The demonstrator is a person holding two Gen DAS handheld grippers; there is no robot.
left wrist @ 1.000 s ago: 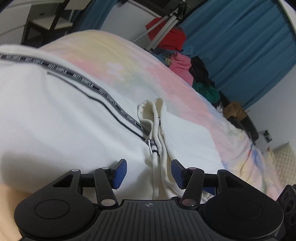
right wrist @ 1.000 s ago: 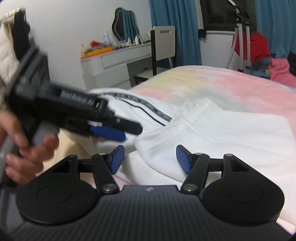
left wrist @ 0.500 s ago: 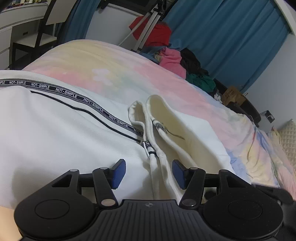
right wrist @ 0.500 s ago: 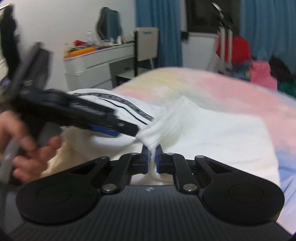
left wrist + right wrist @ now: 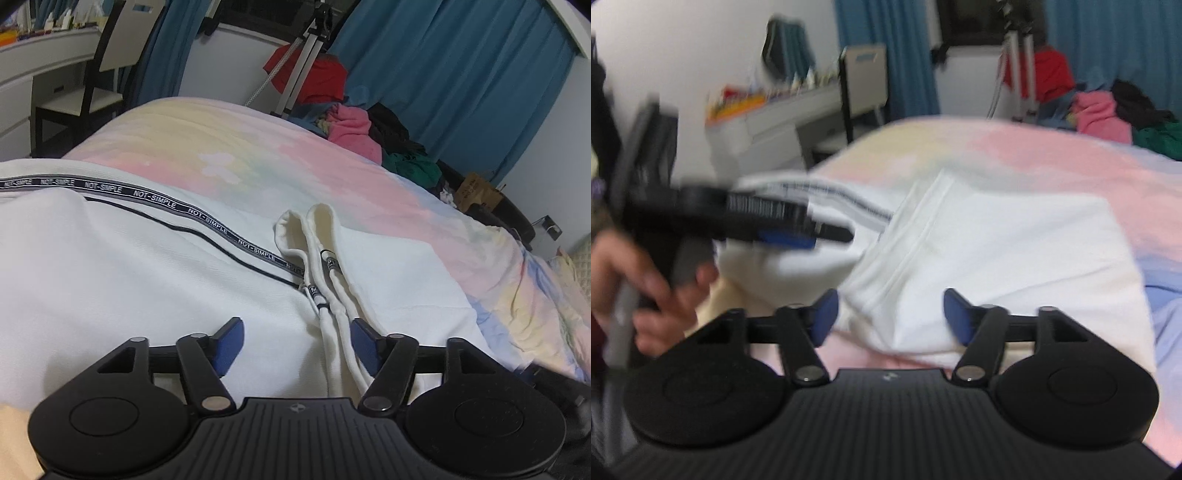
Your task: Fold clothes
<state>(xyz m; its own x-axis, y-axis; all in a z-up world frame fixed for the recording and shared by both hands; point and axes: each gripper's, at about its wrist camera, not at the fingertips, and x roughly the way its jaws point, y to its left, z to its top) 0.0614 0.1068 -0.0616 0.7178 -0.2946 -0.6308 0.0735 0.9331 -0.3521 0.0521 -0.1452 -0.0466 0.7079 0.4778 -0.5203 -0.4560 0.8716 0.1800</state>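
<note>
A white garment (image 5: 110, 277) with a black "NOT-SIMPLE" stripe (image 5: 207, 221) lies spread on the pastel bedspread (image 5: 258, 166). Its folded waistband and drawstrings (image 5: 332, 317) run between the fingers of my left gripper (image 5: 297, 345). Those jaws are opening, and the pads stand clear of the cloth. In the right wrist view a folded edge of the garment (image 5: 1015, 251) lies between the fingers of my right gripper (image 5: 890, 317). Its jaws are opening too, and they press on nothing. To the left, blurred, the left gripper (image 5: 798, 236) is held by a hand (image 5: 635, 295).
Beyond the bed's far left corner are a chair (image 5: 107, 55) and a white desk (image 5: 22, 74). A tripod (image 5: 299, 62) and a pile of coloured clothes (image 5: 354, 125) stand before blue curtains (image 5: 461, 74). A cardboard box (image 5: 476, 192) sits at the right.
My right gripper, shut half a second ago at the garment's folded edge, now stands wide and has drifted sideways. The left jaws have spread wider, and that gripper has rolled a little.
</note>
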